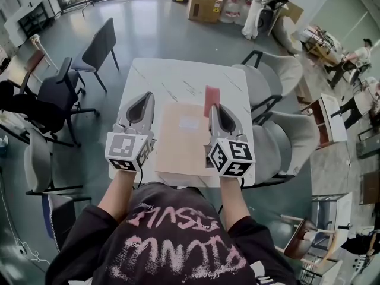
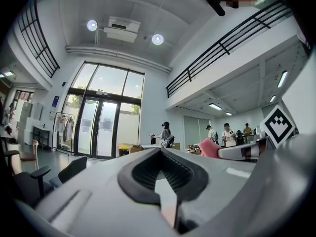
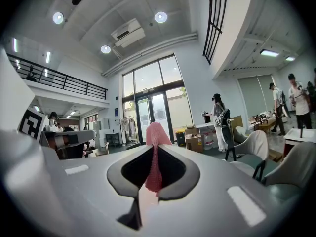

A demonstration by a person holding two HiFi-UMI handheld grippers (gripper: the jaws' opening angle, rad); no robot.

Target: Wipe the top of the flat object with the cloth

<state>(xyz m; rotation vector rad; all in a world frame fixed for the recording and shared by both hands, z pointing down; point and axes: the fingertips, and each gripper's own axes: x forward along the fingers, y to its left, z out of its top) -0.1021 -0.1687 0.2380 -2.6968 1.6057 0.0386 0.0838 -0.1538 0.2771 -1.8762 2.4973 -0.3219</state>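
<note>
At the table's (image 1: 172, 76) near edge, the board (image 1: 184, 144) runs lengthwise away from the person, just left of the right gripper (image 1: 213, 107) pinching the cloth (image 1: 211, 95), the nearer tool, while the left gripper (image 1: 146, 98) is closed on nothing.

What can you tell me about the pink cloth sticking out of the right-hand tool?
The cloth is pink, soft, with a fine knitted-looking texture. The right gripper is shut on it, pinching it into a narrow fold whose free end pokes past the jaw tips. In the head view it lies by the far right corner of the tan flat board, above the white table; whether it touches either is unclear.
</note>
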